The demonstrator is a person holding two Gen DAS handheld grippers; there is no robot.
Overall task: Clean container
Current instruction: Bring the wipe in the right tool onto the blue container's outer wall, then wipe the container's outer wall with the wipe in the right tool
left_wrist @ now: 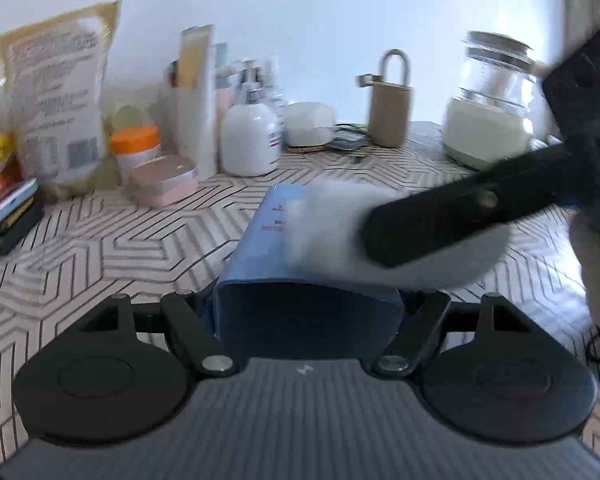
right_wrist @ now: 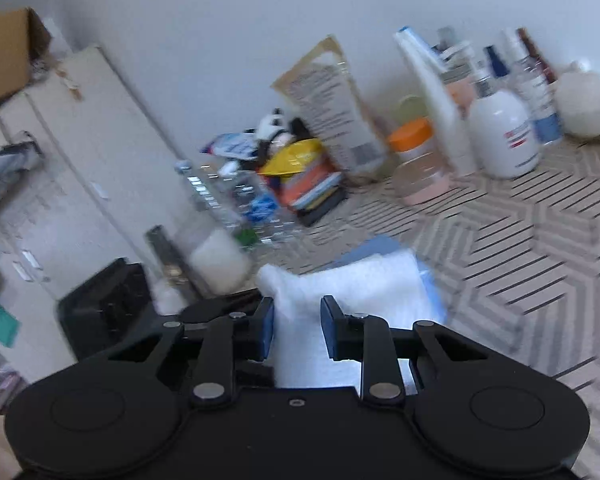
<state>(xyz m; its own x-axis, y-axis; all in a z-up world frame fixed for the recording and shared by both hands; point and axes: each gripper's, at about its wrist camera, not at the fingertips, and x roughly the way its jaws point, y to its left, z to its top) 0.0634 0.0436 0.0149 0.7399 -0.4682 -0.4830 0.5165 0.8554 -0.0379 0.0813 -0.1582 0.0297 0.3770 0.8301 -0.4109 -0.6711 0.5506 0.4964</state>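
My left gripper (left_wrist: 306, 320) is shut on a blue rectangular container (left_wrist: 268, 256) that lies lengthwise away from the camera above the patterned table. My right gripper (right_wrist: 296, 332) is shut on a white cloth (right_wrist: 352, 292), which rests on the container's top; a strip of the blue container (right_wrist: 380, 246) shows beyond the cloth. In the left wrist view the cloth (left_wrist: 328, 224) is blurred over the container's far right part, with the right gripper's black finger (left_wrist: 440, 216) lying across it.
The patterned table (left_wrist: 100, 248) carries a tan pouch (left_wrist: 60, 96), an orange-lidded jar (left_wrist: 136, 144), a pink tin (left_wrist: 164, 180), a white pump bottle (left_wrist: 252, 140), a beige jug (left_wrist: 392, 112) and a glass kettle (left_wrist: 492, 104). Clear bottles (right_wrist: 220, 200) stand at the table's left.
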